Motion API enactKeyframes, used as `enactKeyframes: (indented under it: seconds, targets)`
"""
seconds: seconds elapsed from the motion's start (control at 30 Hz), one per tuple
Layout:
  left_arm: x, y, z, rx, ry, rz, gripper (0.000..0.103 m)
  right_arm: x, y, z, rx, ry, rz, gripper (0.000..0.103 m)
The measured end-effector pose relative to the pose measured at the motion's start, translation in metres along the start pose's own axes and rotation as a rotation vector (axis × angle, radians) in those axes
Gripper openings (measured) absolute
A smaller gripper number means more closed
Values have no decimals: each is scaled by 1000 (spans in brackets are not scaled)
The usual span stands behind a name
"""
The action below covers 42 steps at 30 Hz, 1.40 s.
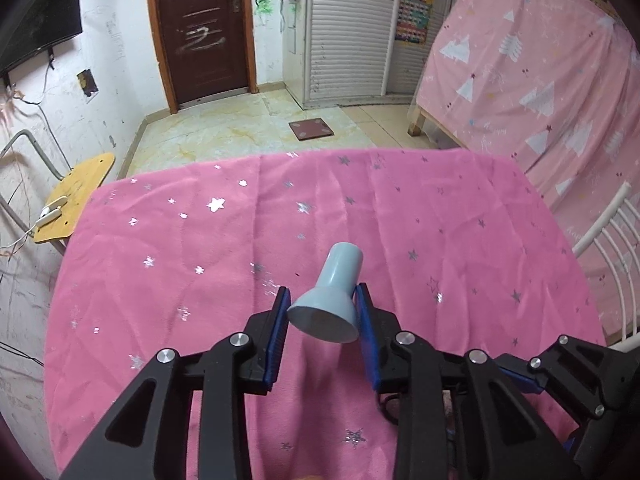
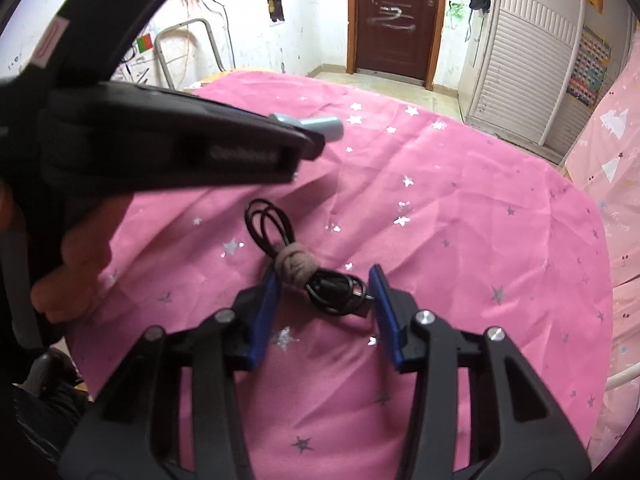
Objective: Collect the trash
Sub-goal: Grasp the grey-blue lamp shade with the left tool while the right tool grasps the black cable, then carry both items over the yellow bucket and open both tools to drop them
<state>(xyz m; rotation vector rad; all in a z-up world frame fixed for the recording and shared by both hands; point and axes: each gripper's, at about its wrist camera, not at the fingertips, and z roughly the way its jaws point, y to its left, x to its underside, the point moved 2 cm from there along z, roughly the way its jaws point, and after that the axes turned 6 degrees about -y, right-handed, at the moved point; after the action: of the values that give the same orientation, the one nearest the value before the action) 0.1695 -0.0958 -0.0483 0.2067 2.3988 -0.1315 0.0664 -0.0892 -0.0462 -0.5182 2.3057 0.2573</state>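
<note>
Near the table's [image 1: 120,280] front edge, my left claw [image 1: 322,316] clamps a light, rigid blue funnel-shaped piece [image 1: 328,300] at its flare. My right claw [image 2: 322,300] closes around the limp, banded black cable [image 2: 316,276]; its bundled middle seems best.

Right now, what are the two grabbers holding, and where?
The left gripper pinches the blue funnel-shaped piece at its wide end. The right gripper closes around the tied black cable bundle, touching its ends.
</note>
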Motion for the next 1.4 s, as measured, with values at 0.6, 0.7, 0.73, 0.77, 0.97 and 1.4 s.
enactKeyframes:
  seconds: [0.6, 0.7, 0.73, 0.77, 0.97, 1.4]
  targets:
    - [-36, -64, -60, 38, -143, 51, 26, 18, -92, -80, 142, -178, 184, 43]
    - [-37, -90, -64, 61, -149, 81, 26, 28, -114, -98, 185, -201, 218, 43]
    - [-37, -100, -65, 70, -150, 93, 26, 31, -122, -102, 199, -207, 229, 43]
    - [-37, -107, -66, 77, -151, 102, 26, 34, -128, -108, 214, -213, 239, 43]
    - [-33, -160, -69, 120, -150, 169, 26, 56, -170, -138, 293, -243, 304, 43]
    - [-15, -260, -74, 207, -127, 300, 26, 119, -233, -174, 402, -246, 435, 44]
